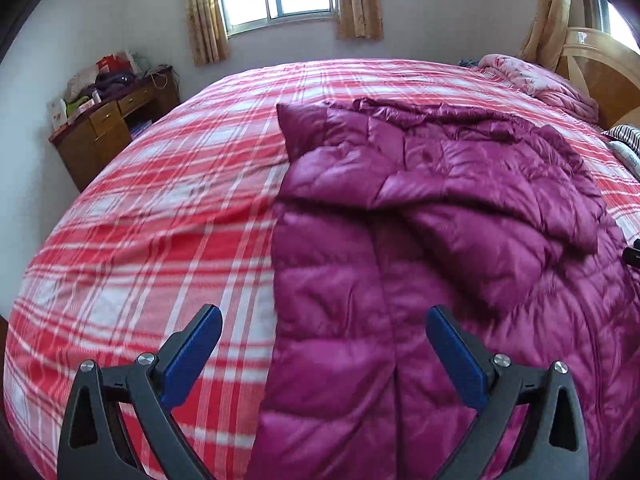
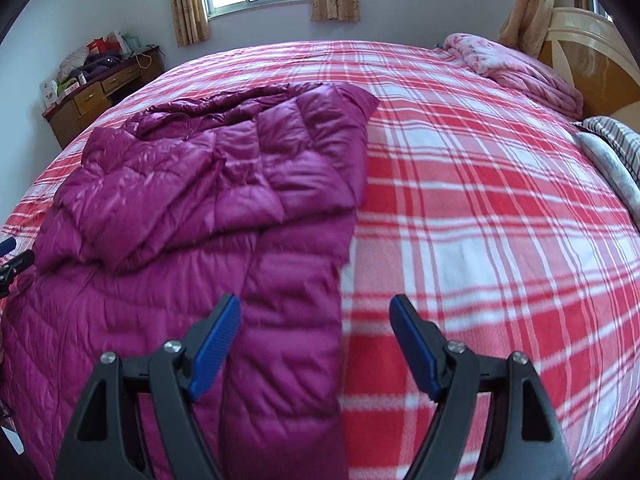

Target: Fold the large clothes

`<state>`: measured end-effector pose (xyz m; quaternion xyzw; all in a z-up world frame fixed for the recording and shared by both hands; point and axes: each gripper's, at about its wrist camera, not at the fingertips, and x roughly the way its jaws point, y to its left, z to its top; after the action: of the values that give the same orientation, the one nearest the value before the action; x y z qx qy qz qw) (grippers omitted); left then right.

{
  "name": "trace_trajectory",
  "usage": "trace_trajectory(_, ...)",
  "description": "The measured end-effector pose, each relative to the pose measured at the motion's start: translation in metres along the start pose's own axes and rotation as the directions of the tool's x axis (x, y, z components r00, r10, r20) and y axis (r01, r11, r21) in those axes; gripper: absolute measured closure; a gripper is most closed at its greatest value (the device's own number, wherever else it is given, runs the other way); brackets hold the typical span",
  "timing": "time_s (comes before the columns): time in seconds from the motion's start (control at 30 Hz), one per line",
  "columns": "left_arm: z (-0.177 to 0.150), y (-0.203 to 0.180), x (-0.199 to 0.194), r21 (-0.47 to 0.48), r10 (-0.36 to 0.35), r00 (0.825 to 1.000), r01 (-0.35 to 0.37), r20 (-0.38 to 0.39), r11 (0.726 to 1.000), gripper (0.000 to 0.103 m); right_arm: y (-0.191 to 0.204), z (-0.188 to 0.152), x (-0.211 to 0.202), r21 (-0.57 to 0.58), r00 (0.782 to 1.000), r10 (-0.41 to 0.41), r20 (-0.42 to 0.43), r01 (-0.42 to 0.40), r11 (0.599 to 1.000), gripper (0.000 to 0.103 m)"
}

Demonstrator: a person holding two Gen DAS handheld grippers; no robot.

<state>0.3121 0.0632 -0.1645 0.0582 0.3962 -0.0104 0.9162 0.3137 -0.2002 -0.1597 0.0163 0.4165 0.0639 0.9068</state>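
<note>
A magenta quilted down jacket [image 1: 440, 200] lies flat on the red plaid bedspread [image 1: 160, 220], its sleeves folded across its body. My left gripper [image 1: 323, 314] hovers open over the jacket's left edge near the hem, and its blue pads [image 1: 192, 356] hold nothing. In the right wrist view the jacket [image 2: 180, 200] fills the left half. My right gripper [image 2: 315, 302] is open above the jacket's right edge, with nothing between its fingers. Each gripper shows at the edge of the other's view: the right gripper [image 1: 634, 254] and the left gripper [image 2: 14, 262].
A folded pink quilt [image 2: 520, 72] and a striped pillow [image 2: 616, 140] lie near the wooden headboard [image 2: 592, 52] at the far right. A cluttered wooden desk [image 1: 108, 128] stands against the wall on the left. Bare bedspread [image 2: 480, 200] stretches to the jacket's right.
</note>
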Motion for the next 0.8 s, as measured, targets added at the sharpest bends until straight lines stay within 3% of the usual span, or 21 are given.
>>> trace_trajectory(0.27,-0.043,0.01,-0.017,-0.016,-0.014,0.999,0.014,-0.035,1.0,0.001,-0.008,-0.04,-0.024,0.028,1.0,-0.002,-0.018,0.002,1.0,0.024)
trace_trajectory(0.57,-0.084,0.023,-0.044,-0.056,-0.084,0.995,0.081,-0.059,0.995,0.001,0.001,-0.087,-0.053,0.009,0.999,0.006,-0.041,-0.006,1.0,0.024)
trace_trajectory(0.8,-0.114,0.025,-0.068,-0.037,-0.071,0.995,0.069,-0.066,0.997,0.001,0.003,-0.119,-0.071,0.022,0.999,0.026,-0.041,-0.025,0.999,0.024)
